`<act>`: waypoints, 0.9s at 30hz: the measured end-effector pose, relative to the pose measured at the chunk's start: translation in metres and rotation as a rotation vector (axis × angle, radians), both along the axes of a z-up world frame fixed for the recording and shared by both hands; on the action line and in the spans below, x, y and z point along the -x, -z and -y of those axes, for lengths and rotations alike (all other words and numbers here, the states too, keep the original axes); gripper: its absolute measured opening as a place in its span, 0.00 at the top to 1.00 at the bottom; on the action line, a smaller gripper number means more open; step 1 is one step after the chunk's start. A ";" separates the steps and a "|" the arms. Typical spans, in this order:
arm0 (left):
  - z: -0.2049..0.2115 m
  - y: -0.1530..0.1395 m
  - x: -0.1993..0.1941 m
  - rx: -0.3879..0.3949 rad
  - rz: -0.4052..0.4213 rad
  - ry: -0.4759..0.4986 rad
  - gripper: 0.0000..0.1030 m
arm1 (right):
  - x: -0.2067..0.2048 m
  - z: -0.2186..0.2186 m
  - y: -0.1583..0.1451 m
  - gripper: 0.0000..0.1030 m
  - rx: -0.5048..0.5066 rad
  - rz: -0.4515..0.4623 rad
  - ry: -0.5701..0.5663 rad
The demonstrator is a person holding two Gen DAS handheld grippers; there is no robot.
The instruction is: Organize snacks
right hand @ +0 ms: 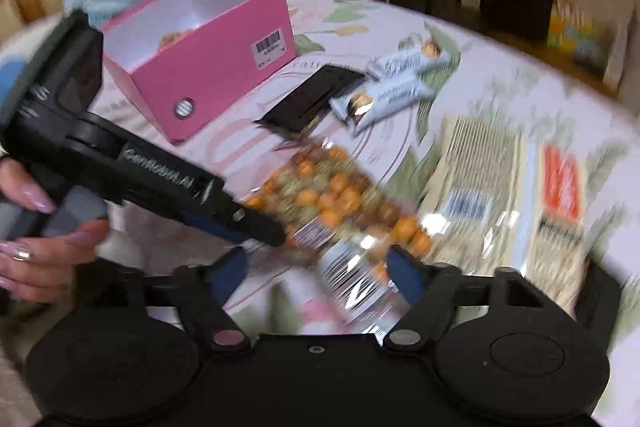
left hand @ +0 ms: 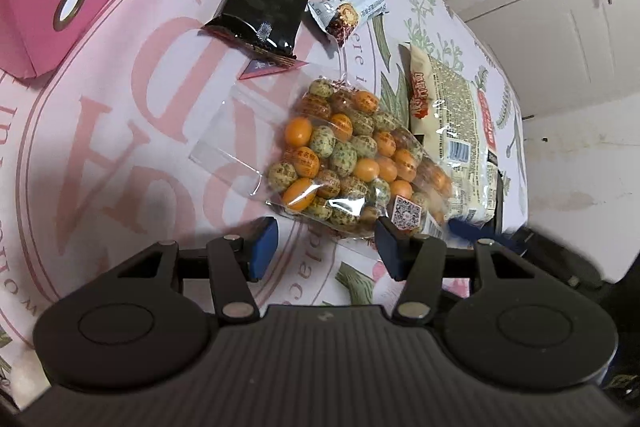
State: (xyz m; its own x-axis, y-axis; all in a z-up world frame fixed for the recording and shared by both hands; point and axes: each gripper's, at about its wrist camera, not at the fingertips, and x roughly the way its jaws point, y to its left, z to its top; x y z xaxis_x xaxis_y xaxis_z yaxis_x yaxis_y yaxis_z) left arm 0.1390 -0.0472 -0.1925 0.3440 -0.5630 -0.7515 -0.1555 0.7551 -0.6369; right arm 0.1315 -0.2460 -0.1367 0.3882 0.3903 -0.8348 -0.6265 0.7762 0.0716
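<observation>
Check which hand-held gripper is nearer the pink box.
Left. The left hand-held gripper sits just in front of the pink box; the right hand-held gripper is farther back, over the clear candy bag.

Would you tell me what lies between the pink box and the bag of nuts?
Only the black packet partly; otherwise bare tablecloth, seen from the right wrist.

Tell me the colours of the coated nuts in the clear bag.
Orange and speckled pale green, mixed together in the clear bag; sharpest in the left wrist view.
</observation>
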 end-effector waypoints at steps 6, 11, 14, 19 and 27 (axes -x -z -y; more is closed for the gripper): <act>0.002 0.002 0.000 0.002 0.034 -0.018 0.49 | -0.028 -0.033 0.015 0.11 0.268 0.073 -0.294; -0.002 0.006 0.004 0.035 0.046 -0.044 0.49 | -0.053 -0.050 0.044 0.01 0.312 -0.030 -0.347; -0.005 0.009 0.005 0.060 0.050 -0.057 0.49 | -0.048 -0.053 0.040 0.09 0.288 -0.037 -0.294; -0.012 0.009 0.004 0.139 0.015 -0.055 0.47 | -0.037 -0.050 0.032 0.12 0.243 -0.073 -0.101; -0.002 0.015 0.005 0.144 -0.024 0.002 0.45 | -0.014 -0.038 0.033 0.15 0.120 -0.079 0.074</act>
State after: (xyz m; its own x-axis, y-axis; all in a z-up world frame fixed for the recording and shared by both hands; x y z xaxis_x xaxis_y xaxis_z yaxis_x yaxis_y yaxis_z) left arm 0.1339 -0.0454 -0.2071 0.3262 -0.6661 -0.6708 -0.1704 0.6565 -0.7348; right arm 0.1451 -0.2079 -0.1701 0.3435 0.2587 -0.9028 -0.5630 0.8262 0.0226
